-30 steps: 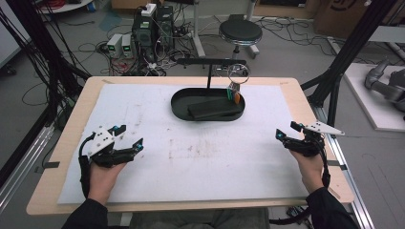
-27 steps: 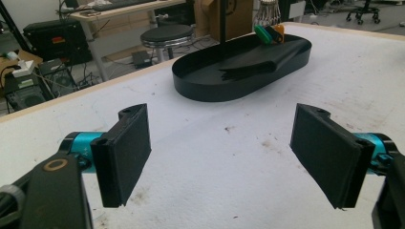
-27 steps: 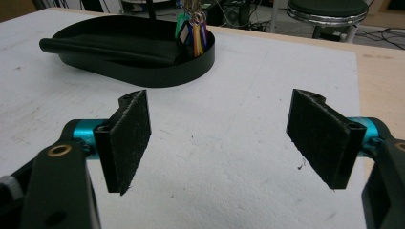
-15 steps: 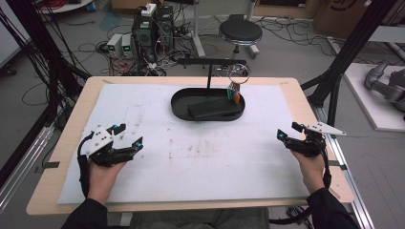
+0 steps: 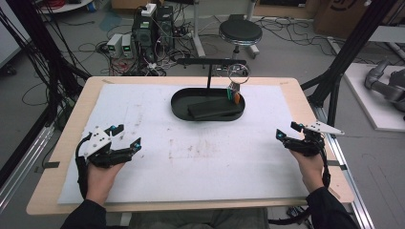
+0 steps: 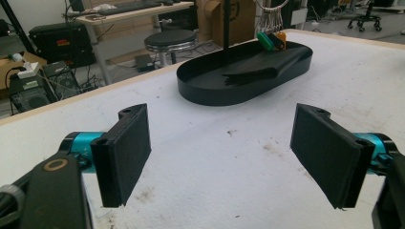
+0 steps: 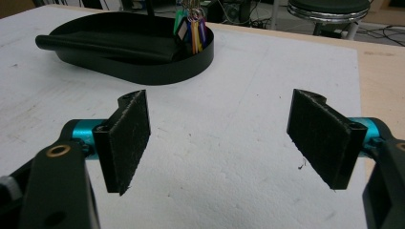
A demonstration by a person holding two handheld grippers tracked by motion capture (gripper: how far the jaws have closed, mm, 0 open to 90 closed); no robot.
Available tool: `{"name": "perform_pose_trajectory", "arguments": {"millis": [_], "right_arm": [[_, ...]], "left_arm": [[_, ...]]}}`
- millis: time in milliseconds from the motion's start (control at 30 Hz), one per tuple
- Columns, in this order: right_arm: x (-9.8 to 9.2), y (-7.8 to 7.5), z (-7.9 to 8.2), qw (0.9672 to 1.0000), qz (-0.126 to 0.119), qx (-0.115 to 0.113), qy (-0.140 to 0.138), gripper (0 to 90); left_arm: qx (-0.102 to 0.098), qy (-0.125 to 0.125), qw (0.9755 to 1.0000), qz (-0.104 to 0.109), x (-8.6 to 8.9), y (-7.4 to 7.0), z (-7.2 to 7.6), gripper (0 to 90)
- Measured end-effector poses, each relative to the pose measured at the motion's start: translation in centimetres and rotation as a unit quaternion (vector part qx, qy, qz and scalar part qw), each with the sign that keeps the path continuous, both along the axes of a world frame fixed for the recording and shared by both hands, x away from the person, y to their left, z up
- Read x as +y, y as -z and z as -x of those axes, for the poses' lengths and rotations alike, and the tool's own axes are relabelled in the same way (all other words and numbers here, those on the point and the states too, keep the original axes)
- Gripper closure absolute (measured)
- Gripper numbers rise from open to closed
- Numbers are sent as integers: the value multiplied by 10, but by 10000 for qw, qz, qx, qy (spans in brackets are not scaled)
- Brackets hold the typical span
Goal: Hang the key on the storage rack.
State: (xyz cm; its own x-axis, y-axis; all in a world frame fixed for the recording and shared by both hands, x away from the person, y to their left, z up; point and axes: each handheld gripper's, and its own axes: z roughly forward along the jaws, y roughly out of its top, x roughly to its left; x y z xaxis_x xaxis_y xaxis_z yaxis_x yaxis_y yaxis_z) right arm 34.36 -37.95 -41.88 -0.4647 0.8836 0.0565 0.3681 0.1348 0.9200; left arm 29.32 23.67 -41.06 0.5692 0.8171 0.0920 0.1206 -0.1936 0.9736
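- Two grippers rest low near the table's near edge, and almost nothing has shifted across the last second: the left gripper [image 5: 123,136] sits toward the near left corner and the right gripper [image 5: 289,132] toward the near right corner, much as they did before.
- Both are released. In the left gripper view the left gripper's black pads [image 6: 125,152] stand wide apart with only stained white table cover [image 5: 143,114] between them; the right gripper view shows the same wide gap and nothing held.
- At most the right gripper has crept slightly toward the right edge; the change is too small to be sure of.
- Work seems to centre on the black oval tray [image 5: 179,106] toward the middle of the far edge, well apart from both grippers. It holds a dark folded item [image 5: 213,109], whose kind I cannot tell.
- A bunch of coloured key tags [image 5: 234,95] hangs on a metal ring [image 5: 238,74] from a black stand [image 5: 210,62] whose post rises from the tray; the tags dangle at the tray's right end, just inside its rim. In the right gripper view they read green, blue, orange and purple [image 7: 191,29].
- My reading: this is a pause, with no reach begun. Neither gripper favours the tray yet, so the step in hand is undecided; the right gripper sits on the side nearer the tags, should they be the target.
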Motion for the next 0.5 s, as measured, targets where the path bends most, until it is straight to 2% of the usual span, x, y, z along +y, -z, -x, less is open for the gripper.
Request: {"name": "perform_pose_trajectory", "arguments": {"millis": [500], "right_arm": [[-2, 1, -1, 10000, 16, 48, 5, 220]], "left_arm": [[21, 4, 10000, 29, 0, 1, -4, 214]]}}
